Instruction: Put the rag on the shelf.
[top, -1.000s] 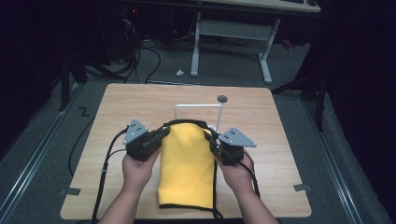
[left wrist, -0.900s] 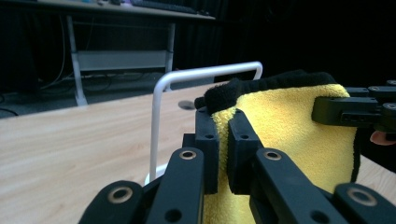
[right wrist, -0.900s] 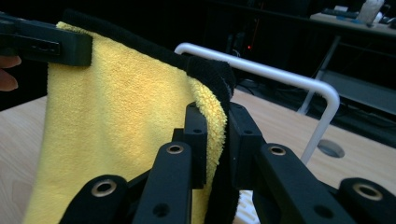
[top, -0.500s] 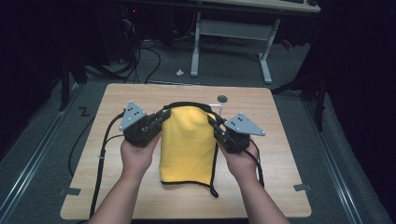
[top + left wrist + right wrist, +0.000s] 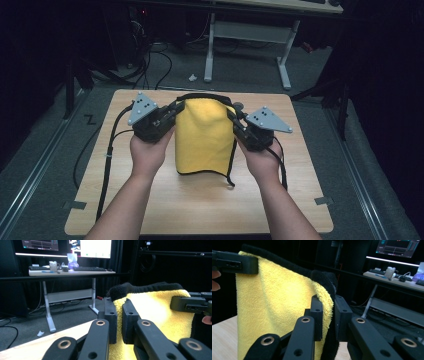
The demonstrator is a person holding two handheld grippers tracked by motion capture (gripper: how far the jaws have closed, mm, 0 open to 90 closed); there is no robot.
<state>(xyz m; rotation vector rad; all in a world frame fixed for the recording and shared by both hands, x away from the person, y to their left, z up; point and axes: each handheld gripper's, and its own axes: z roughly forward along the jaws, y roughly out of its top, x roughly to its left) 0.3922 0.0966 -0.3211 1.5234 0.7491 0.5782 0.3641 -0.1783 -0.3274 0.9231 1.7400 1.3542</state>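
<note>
Light wooden bench (image 5: 200, 210) underneath. Yellow fleece cloth with black trim (image 5: 205, 137) hanging above it, long axis vertical, black top edge stretched level, bottom hem loose. Left gripper (image 5: 172, 111) and right gripper (image 5: 232, 117) each pinching a top corner, facing inward, forearms roughly parallel.

A dim lab: monitors (image 5: 67, 247) and keyboard (image 5: 90, 269) on a desk (image 5: 72, 273), floor cables (image 5: 155, 65)

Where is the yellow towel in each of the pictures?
High view: yellow towel hangs mid-table between both grippers.
Left gripper view: right of centre, its top corner pinched in the jaws.
Right gripper view: left and centre, corner pinched in the jaws.
Shared landmark: the towel's black edge along its top.
</note>
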